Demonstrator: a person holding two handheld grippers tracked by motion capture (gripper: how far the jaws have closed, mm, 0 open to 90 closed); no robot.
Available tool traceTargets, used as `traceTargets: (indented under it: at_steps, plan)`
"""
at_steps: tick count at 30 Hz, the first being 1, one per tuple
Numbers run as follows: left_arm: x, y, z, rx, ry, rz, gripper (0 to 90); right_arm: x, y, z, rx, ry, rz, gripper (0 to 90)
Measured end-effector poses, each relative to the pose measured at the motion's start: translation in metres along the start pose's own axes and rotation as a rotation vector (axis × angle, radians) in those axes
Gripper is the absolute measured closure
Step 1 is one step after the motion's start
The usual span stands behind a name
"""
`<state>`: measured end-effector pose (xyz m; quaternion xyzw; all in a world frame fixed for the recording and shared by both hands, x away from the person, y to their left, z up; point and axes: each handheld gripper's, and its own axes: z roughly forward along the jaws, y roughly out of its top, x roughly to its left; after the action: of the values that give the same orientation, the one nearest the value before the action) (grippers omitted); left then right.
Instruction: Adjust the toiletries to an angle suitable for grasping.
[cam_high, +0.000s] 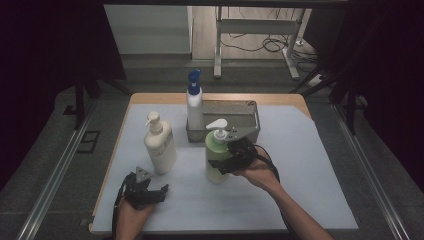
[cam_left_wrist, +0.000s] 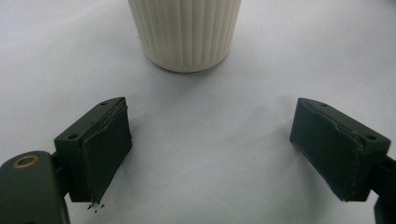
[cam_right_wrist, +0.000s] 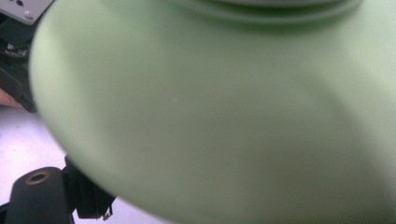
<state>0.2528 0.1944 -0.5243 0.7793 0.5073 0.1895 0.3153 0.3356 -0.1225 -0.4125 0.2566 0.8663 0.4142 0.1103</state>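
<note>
A green pump bottle with a white pump stands upright at the middle of the white mat. My right gripper comes at it from the right, shut on its lower body. In the right gripper view the green bottle sits blurred and very close, with one black finger showing at its lower left edge. My left gripper rests low at the mat's front left, open with nothing between its fingers. A ribbed cream pump bottle stands just beyond it, and its base is apart from the jaws.
A white bottle with a blue pump stands at the left end of a grey metal tray behind the green bottle. The white mat covers a wooden table. Metal rails run along both sides.
</note>
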Motion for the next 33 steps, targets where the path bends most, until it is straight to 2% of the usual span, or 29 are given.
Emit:
traceTargets:
  at_steps: [9,20,33]
  plan:
    - [0.000,0.000,0.000,0.000,0.000,-0.001,12.1,-0.008,0.011,-0.010,0.007,-0.032,0.023,12.1]
    - [0.000,0.000,0.000,0.000,0.000,0.000,12.1,-0.018,0.030,-0.023,-0.015,-0.058,0.037,12.1]
    - [0.000,0.000,0.000,0.000,-0.001,-0.001,12.1,-0.034,0.053,-0.033,-0.050,-0.123,0.063,12.1]
